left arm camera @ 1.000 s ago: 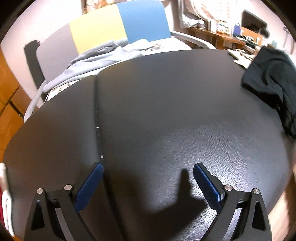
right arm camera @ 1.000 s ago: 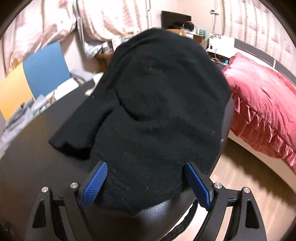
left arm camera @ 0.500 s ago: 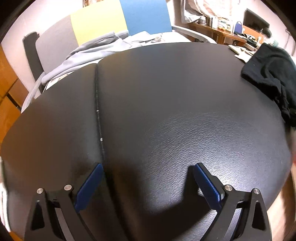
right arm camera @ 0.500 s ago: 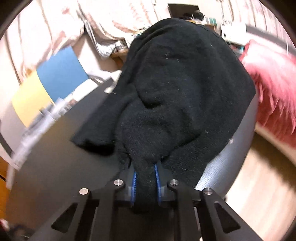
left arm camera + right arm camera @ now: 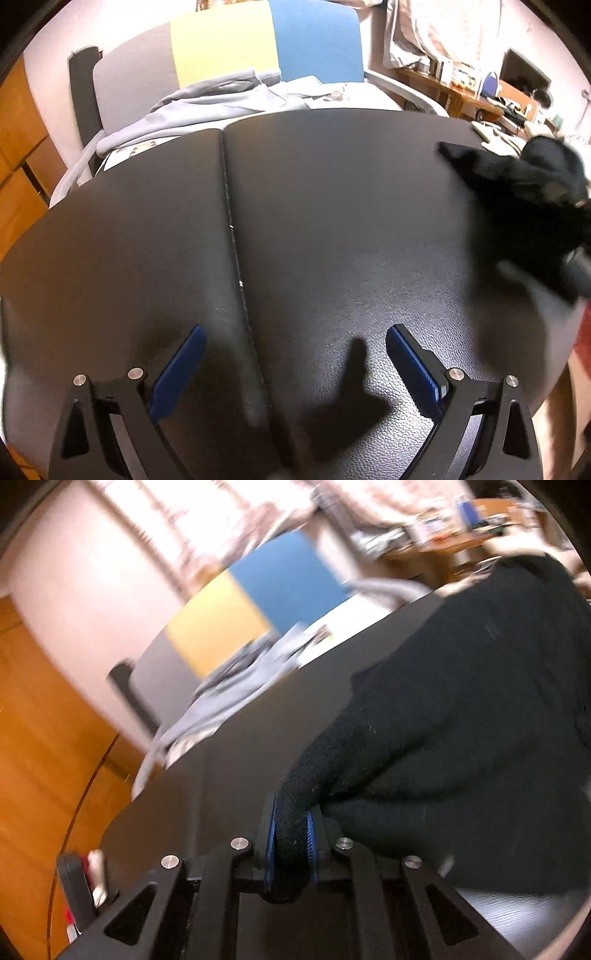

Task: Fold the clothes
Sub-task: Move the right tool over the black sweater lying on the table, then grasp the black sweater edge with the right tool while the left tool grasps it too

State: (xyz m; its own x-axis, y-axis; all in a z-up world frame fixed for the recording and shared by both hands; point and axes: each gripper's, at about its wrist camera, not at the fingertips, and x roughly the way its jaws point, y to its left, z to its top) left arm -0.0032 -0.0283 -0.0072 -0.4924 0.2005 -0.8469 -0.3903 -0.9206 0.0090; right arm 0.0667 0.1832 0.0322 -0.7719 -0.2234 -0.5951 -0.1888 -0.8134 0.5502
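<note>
Dragging the black garment clamped in your right gripper, you needed low, slow travel; left gripper gaped empty.

Your left gripper points steeply down at the worktop with its jaws spread wide and nothing between them; its blue pads hang just above the dark surface. Your right gripper is tilted down less steeply and rolled a little to one side, its jaws drawn close together and pinching a bunched fold of the black garment between the blue pads. In the left wrist view your right gripper shows only as a dark blur at the right edge.
</note>
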